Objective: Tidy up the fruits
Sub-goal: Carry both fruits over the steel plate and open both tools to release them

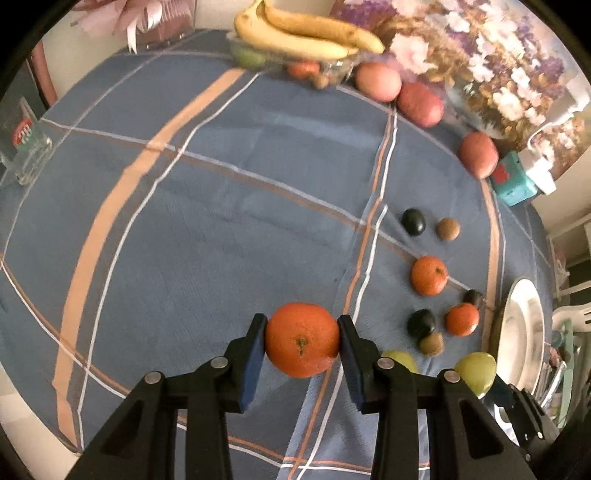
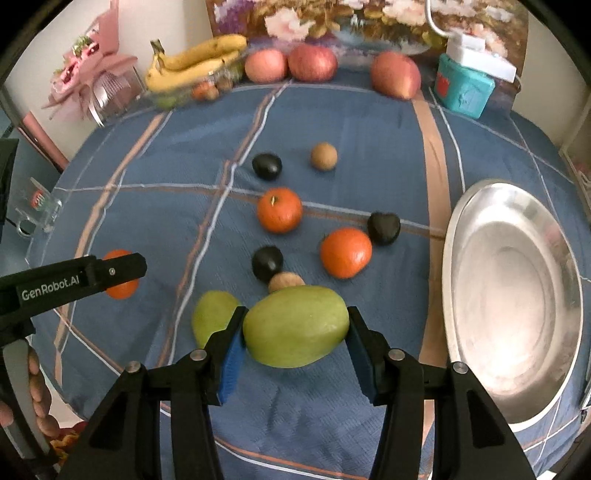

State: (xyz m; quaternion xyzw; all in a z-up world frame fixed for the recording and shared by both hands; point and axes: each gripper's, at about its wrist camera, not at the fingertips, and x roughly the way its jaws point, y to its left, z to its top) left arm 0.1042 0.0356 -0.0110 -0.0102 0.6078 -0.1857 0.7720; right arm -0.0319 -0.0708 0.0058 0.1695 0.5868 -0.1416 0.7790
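My left gripper (image 1: 302,338) is shut on an orange (image 1: 302,339) just above the blue cloth; the gripper also shows in the right wrist view (image 2: 123,271) at the left. My right gripper (image 2: 295,328) is shut on a green mango (image 2: 295,326). A second green mango (image 2: 212,319) lies to its left. Two oranges (image 2: 279,215) (image 2: 345,252), dark plums (image 2: 266,166) (image 2: 384,228) (image 2: 266,263) and small brown fruits (image 2: 324,156) (image 2: 285,282) lie scattered mid-table. A steel dish (image 2: 458,258) sits empty at the right.
At the back stand a bowl with bananas (image 2: 195,62), three red apples (image 2: 266,65) (image 2: 313,62) (image 2: 396,75), a teal box (image 2: 463,88) and a flower picture (image 2: 351,18). A glass (image 1: 27,151) stands at the left edge. A pink bouquet (image 2: 85,74) is at back left.
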